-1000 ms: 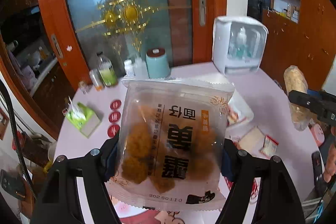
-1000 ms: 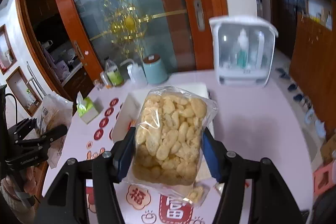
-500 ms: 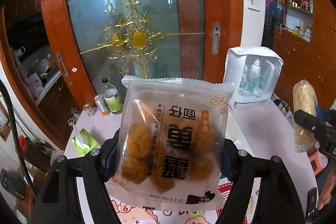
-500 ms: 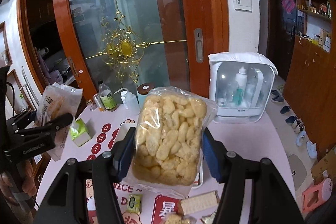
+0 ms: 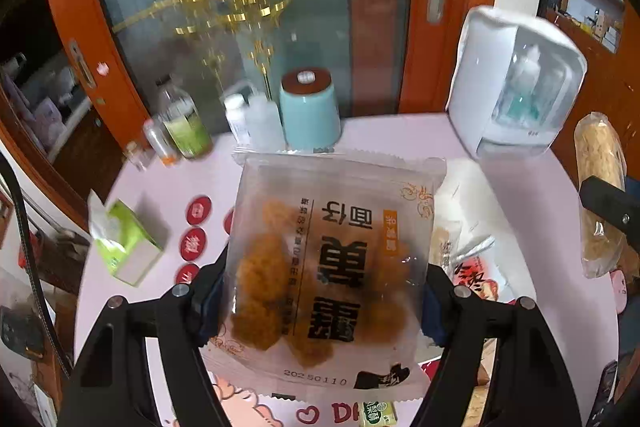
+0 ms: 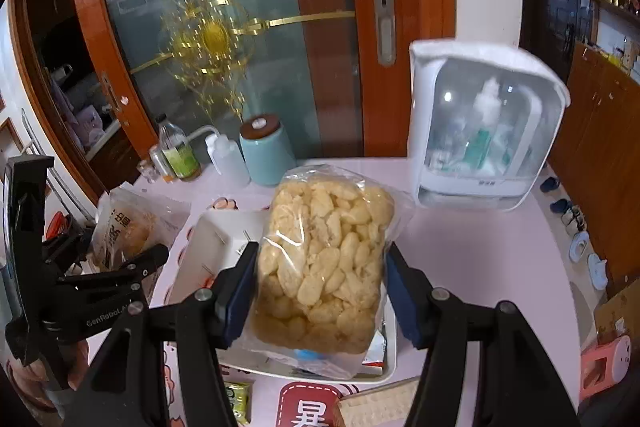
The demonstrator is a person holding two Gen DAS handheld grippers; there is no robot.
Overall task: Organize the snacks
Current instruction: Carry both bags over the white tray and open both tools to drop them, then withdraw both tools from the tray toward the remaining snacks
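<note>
Clear plastic wraps both snacks. The fried-snack packet (image 5: 336, 267), printed with dark characters that read upside down in the left wrist view, stands upright with its long axis running away from the camera, its crimped top edge farthest off and its date stamp nearest. The left gripper (image 5: 324, 301) is clenched on it, a blue pad pressing each side edge low down, so the packet hangs above the pink table (image 5: 400, 135) and not on it.

The puffed-snack bag (image 6: 324, 267), full of pale yellow pieces, is likewise upright and lengthwise along the fingers, its loose gathered top pointing away. The right gripper (image 6: 320, 291) grasps it at mid-height from both sides. It is held over the white tray (image 6: 208, 247), which has a few wrappers in it; whether the bag's bottom touches the tray contents I cannot tell.

In the right wrist view the left gripper with its packet shows at the left edge, just beside the tray's near corner.

Farther out on the table: a green tissue box (image 5: 128, 247) at the left, a teal canister (image 6: 266, 151) with a brown lid, a green-labelled bottle (image 6: 178, 153), a white squeeze bottle (image 6: 226, 159), and a white cabinet (image 6: 484, 131) with a clear front at the right. Behind them is an orange-framed glass door (image 6: 248, 7).
</note>
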